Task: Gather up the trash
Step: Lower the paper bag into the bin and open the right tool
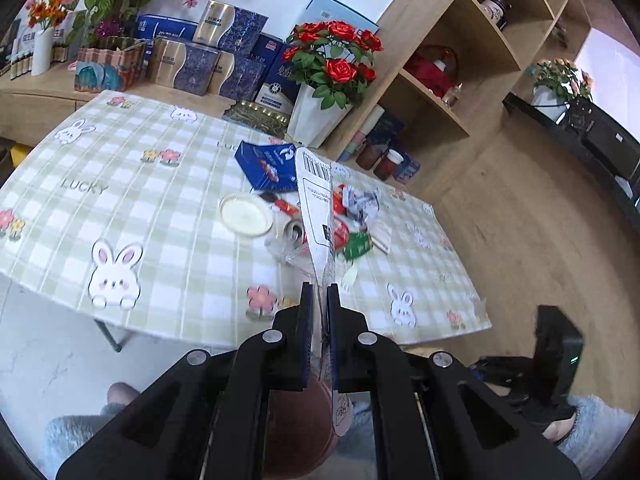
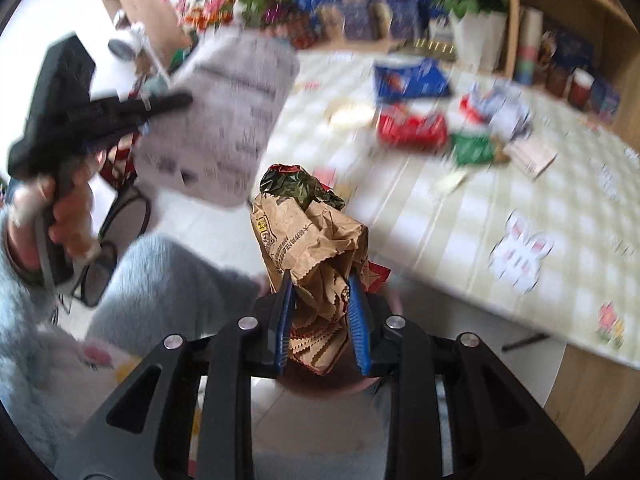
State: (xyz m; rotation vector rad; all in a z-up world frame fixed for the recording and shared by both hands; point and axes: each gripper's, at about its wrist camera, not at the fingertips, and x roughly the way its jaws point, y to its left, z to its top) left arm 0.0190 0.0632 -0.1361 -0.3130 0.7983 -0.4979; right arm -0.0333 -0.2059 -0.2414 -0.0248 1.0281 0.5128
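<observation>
Checked tablecloth point(image 1: 120, 168) behind crumpled brown paper bag point(image 2: 312, 240) in right gripper point(image 2: 320, 296).

Right wrist view motion-blurred: print on the white printed plastic bag point(image 2: 224, 120) unreadable, far litter smeared. Crumpled brown paper bag point(image 2: 316, 248) hides the floor below. Left view: bag's lower end cut off behind the jaws.

Fluffy pale-blue sleeve point(image 2: 24, 264); each black tool point(image 2: 320, 300) has blue pads and silver screws.
</observation>
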